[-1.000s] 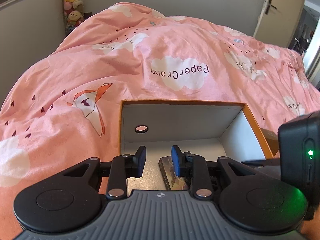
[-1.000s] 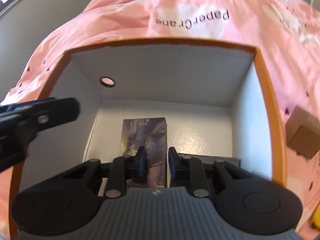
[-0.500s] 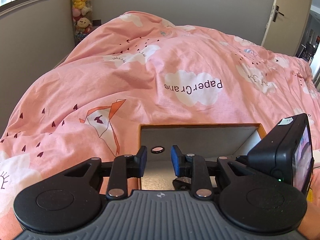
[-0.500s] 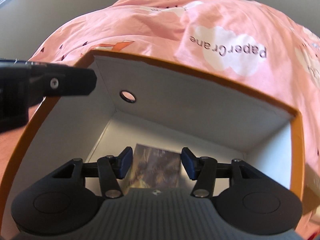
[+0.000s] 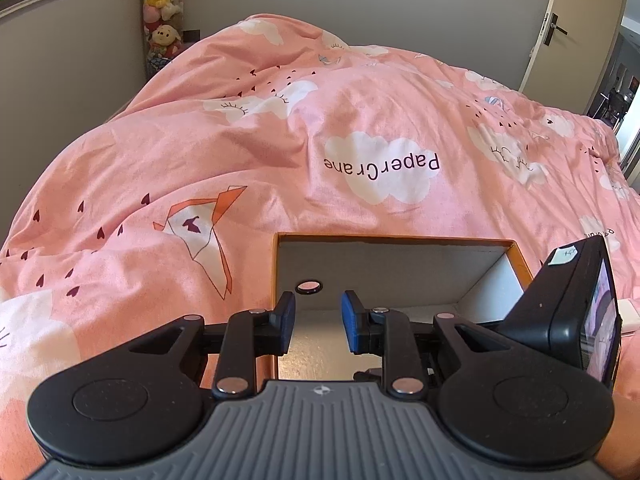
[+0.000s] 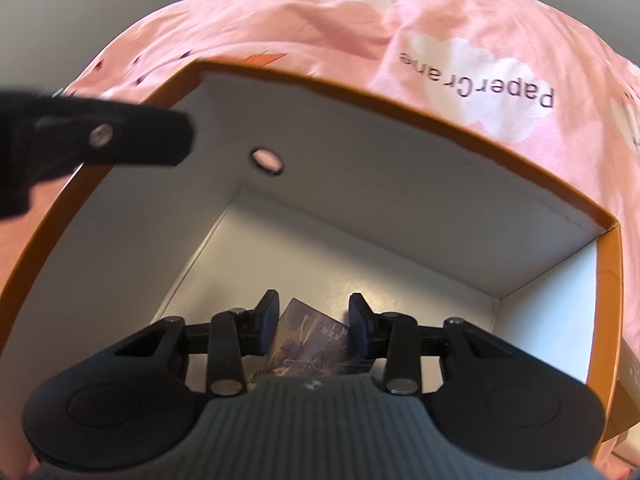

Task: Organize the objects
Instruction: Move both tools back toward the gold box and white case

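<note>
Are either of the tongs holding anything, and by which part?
Left tongs: nothing. Right tongs, just closing, straddle the dark printed box across its width; whether they grip cannot be told.

fingers (image 5: pixel 289 322): blue pads on black links
body: ribbed grey, round black discs
screws: silver pivots
camera (image 5: pixel 576 312): black, small sticker

I count one orange box (image 6: pixel 404 216) with one round hole (image 6: pixel 266 160), one printed pack (image 6: pixel 312 350) inside it, and one pink duvet (image 5: pixel 280 140).

right gripper (image 6: pixel 313 322) closing, rolled over card box (image 6: pixel 310 346)
</note>
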`<state>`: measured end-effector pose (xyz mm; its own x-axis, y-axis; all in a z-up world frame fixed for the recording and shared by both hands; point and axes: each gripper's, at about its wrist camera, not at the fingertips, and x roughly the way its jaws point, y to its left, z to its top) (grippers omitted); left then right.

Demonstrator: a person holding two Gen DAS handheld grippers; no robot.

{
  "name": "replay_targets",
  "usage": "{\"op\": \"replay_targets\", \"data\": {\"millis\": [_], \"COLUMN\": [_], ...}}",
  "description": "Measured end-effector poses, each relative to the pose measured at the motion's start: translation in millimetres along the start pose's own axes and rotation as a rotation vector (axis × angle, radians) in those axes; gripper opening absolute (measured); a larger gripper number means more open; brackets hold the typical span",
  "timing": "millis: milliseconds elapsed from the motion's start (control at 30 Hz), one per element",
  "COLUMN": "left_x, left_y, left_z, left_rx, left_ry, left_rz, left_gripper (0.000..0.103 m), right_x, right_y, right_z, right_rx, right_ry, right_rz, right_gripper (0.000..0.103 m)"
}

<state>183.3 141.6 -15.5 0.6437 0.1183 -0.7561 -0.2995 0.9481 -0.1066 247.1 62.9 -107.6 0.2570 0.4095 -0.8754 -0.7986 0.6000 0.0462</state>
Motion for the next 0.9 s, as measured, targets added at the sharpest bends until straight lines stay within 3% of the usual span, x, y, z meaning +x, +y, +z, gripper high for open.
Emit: {"op": "replay_targets", "data": {"millis": [233,567,700,900], "left_x": [-2.4,-20.5,-30.5,-36.5], "left_y": [-0.8,-25.2,-47.7,-94.3], "left_z": [-5.1,-7.0,-9.2,-12.9], "left_rx": [-0.004,0.059,0.113,0.212], "left_ry": [0.007,-0.003,-0.008,0.021], "left_rz": [-0.005,-0.048,-0.094,-0.244], "left_gripper": [0.029,0.029,0.029,0.029], "right_x": [-4.0,-64.8,-106.3,-165.3], "right_y": [6.1,-10.2,-21.1,-62.2], "right_z": [-4.8,-25.6,-50.2,-97.6], "right_rx": [-0.089,0.039,0.113,0.284], "right_ry": [-0.012,-0.097,-0.194,-0.329], "right_rz": [0.003,-0.007,-0.032,-0.113], "right_gripper": [0.040,0.040,0.040,0.040]}}
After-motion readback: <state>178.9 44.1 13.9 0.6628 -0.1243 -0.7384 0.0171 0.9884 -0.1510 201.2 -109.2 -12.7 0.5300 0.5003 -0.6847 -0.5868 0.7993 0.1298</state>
